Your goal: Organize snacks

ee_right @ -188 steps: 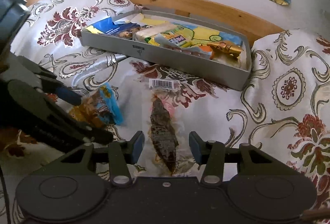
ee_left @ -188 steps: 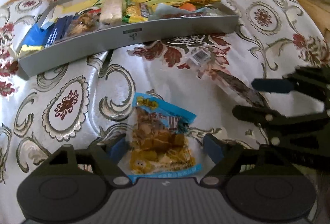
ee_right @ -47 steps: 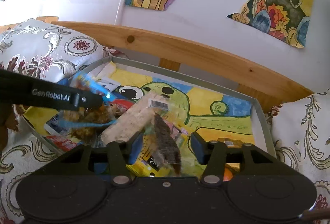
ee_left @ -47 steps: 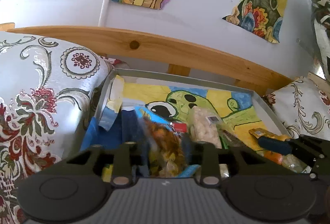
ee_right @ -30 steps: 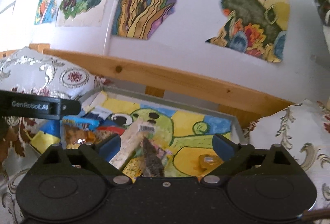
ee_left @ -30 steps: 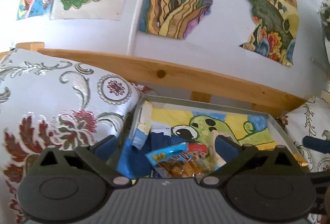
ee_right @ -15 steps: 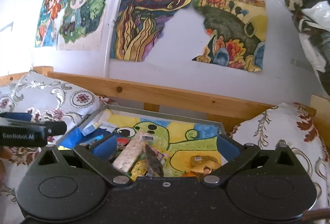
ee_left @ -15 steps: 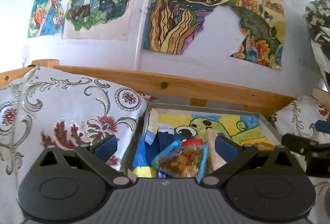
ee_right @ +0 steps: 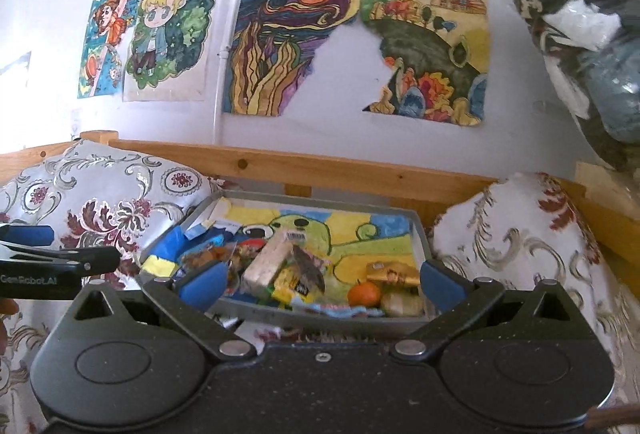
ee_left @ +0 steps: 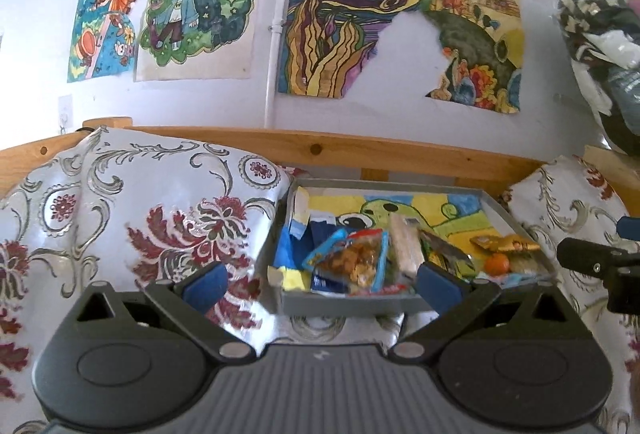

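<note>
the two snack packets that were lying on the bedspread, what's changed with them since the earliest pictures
Both were gripped, carried into the grey tray and released: the blue-edged packet by the left gripper, the dark packet by the right gripper. Both grippers are now open and drawn back. The tray stayed put.

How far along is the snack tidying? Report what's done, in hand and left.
Done: the blue-edged snack bag and the dark snack packet lie inside the grey tray with the other snacks. In hand: nothing; the left gripper and right gripper are both open and empty, back from the tray. Left: no loose snacks show on the patterned bedcover in either view.
</note>
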Available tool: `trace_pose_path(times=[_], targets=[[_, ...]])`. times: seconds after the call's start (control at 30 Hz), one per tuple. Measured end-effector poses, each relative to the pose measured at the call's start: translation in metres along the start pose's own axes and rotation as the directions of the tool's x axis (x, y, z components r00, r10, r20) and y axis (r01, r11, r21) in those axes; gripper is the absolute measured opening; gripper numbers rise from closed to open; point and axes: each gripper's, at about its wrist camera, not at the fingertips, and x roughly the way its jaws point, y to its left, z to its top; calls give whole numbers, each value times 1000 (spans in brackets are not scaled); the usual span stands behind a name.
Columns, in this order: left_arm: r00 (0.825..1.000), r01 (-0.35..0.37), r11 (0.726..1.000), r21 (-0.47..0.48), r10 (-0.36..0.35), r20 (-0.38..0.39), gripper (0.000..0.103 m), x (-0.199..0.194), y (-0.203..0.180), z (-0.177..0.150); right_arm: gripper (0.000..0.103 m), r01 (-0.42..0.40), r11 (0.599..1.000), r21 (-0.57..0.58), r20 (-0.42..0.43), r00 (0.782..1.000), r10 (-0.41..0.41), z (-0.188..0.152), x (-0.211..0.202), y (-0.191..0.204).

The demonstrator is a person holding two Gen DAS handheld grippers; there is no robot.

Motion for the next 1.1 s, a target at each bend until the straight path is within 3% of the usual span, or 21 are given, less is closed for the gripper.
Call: trace_pose_path(times=[0.53, 1.1], targets=[[998, 5, 1000, 25, -3, -63, 103, -49, -10, -34, 102, 20, 999, 32, -43, 999, -19, -35, -53, -6], [996, 13, 1000, 18, -12, -86, 103, -84, -15, -47, 102, 29, 997, 70, -66, 998, -25, -54, -90, -10]])
